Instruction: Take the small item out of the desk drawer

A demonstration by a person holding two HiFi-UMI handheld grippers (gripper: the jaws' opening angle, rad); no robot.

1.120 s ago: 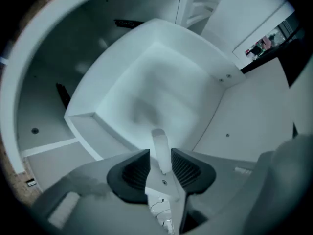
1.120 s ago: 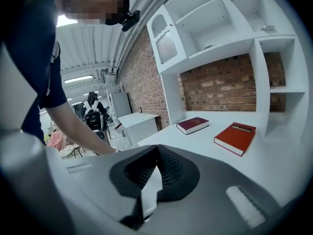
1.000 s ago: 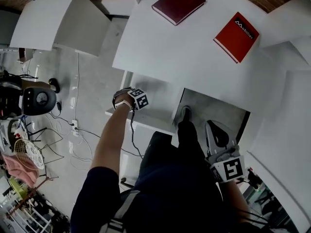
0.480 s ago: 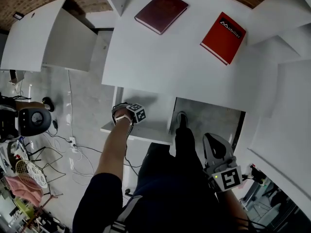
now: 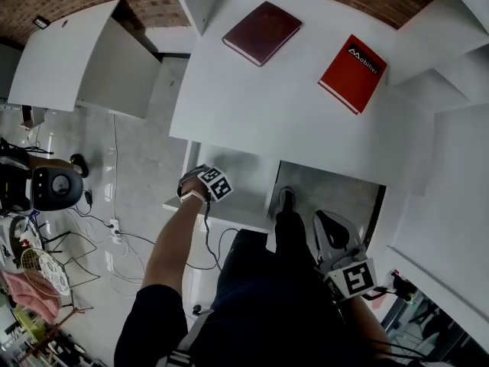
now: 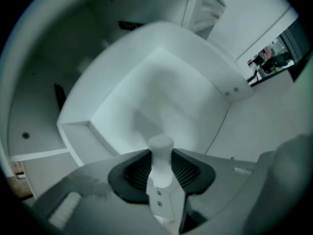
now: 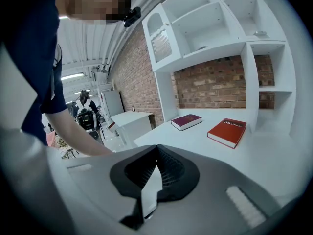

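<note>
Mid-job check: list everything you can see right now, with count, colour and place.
desk: one, white, centre.
red book: one, red, desk's right side.
maroon book: one, maroon, desk's back, left of the red book.
drawer: one, white, open under the desk's left front.
small white cylinder: one, white, between the left gripper's pads, above the drawer floor.
shelf unit: one, white, against the brick wall behind the desk.
side table: one, white, left of the desk.
power strip: one, white, floor at left, among cables.
left gripper: one, grey, in the drawer, jaws closing on the cylinder.
right gripper: one, grey, low at the person's right, jaws shut, empty.
person's left arm: one, bare, reaching to the drawer.
</note>
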